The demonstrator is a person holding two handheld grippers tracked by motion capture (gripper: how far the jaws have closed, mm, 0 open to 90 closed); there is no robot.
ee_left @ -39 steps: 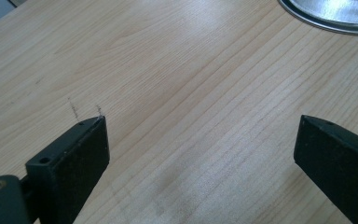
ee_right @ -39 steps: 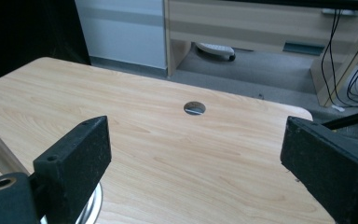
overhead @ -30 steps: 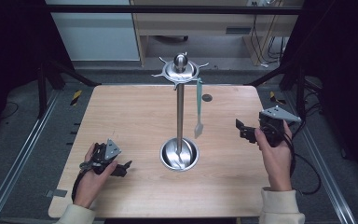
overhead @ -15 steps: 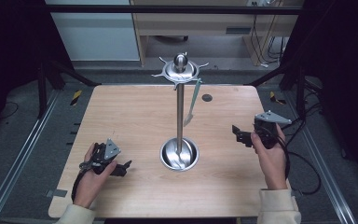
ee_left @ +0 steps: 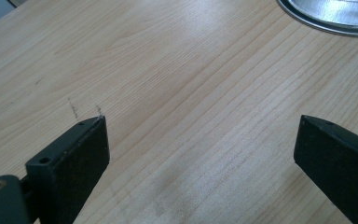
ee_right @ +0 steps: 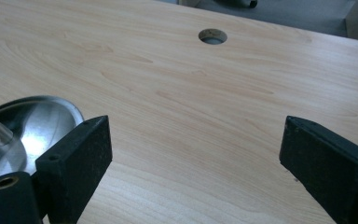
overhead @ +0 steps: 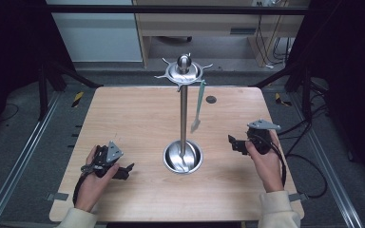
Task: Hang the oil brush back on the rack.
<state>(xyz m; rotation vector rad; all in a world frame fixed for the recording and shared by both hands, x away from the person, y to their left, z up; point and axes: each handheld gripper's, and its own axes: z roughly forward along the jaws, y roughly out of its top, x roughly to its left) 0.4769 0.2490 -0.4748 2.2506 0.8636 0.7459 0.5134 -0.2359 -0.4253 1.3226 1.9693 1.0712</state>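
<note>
At the left edge of the wooden surface [overhead: 138,118], your left claw [overhead: 122,170] lies low in your left hand [overhead: 92,183], tipped toward the middle; that resting pose reads as waiting, since nothing sits within its reach; in the left gripper view its jaws stand wide apart over bare wood, holding nothing and touching nothing, with just a sliver of the steel base [ee_left: 335,16] in the top right corner; moving toward the centre, the utensil stand [overhead: 184,114] rises upright from that round dished base [overhead: 183,156], placed mid-surface so either hand could reach it, and its hooked crown [overhead: 184,71] sits at the top of the pole; from a hook on the crown's right side hangs the pale green utensil [overhead: 198,107], dangling free beside the pole and clear of the wood, well apart from both claws; beyond it a small round hole [overhead: 211,99] marks the far part of the surface; further right, your right claw [overhead: 232,142] is raised in your right hand [overhead: 261,159] and points inward toward the stand, a pose that suggests this side has the work with the hanging utensil; in the right gripper view its jaws are likewise spread wide and empty, with the base [ee_right: 32,126] near the left jaw and the hole [ee_right: 212,36] ahead.
</note>
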